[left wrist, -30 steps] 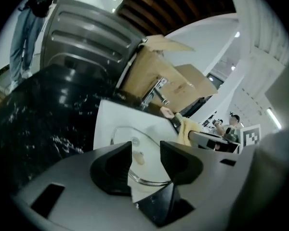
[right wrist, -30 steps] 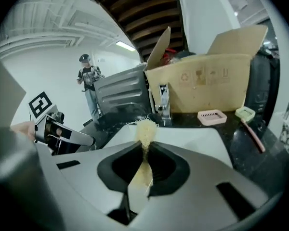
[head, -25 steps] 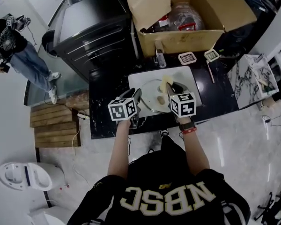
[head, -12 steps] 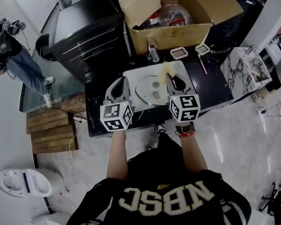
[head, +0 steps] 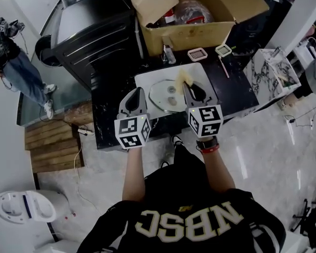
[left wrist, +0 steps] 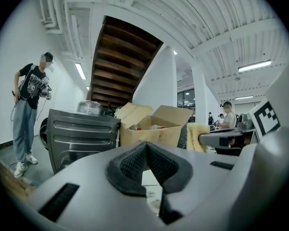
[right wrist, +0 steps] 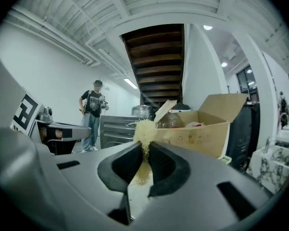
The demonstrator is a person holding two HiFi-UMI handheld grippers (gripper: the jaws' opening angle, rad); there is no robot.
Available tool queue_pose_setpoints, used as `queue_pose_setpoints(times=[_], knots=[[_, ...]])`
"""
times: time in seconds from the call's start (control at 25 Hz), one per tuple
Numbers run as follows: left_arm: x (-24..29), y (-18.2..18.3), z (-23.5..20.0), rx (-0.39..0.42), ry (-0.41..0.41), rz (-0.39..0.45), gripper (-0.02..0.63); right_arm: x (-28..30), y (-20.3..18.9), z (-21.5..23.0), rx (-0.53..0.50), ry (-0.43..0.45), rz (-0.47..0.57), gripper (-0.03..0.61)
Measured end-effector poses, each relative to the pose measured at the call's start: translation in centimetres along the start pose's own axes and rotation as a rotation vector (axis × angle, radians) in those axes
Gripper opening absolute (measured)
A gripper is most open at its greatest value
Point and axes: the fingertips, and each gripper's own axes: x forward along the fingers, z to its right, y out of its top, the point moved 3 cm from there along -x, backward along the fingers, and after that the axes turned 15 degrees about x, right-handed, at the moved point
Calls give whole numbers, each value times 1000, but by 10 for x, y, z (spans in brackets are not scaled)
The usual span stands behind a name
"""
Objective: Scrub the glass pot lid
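Note:
The glass pot lid (head: 167, 95) lies flat on a white board (head: 146, 82) on the black counter. My right gripper (head: 191, 90) hovers over the lid's right edge, shut on a yellow fibrous scrubber (head: 183, 78). That scrubber (right wrist: 144, 131) sticks up from between the right gripper's (right wrist: 145, 150) pads. My left gripper (head: 134, 101) is off the board's left edge, apart from the lid, shut with nothing in it. In the left gripper view its pads (left wrist: 135, 163) meet, and the scrubber (left wrist: 197, 137) shows to the right.
An open cardboard box (head: 195, 30) with bottles stands behind the board, next to a black ribbed appliance (head: 92, 36). A small bottle (head: 167, 53) and two grid-shaped tools (head: 197, 54) lie by the box. A marble-patterned stand (head: 271, 73) is at the right; a person (head: 10, 51) stands far left.
My left gripper has drawn back left from the lid's edge and its jaws have shut empty. The right gripper still holds the scrubber over the lid.

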Motion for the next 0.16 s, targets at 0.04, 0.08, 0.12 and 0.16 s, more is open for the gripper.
queue_pose_setpoints(times=[0.04, 0.08, 0.12, 0.16], knots=[[-2, -4, 1, 4, 3, -4, 14, -1, -3, -2, -10, 3, -7, 41], [-5, -8, 2, 5, 3, -9, 14, -2, -7, -4, -19, 5, -15, 41], [-7, -13, 3, 2, 1, -14, 14, -3, -11, -5, -28, 5, -23, 41], [-8, -17, 5, -2, -1, -19, 14, -4, -15, -6, -36, 4, -32, 41]])
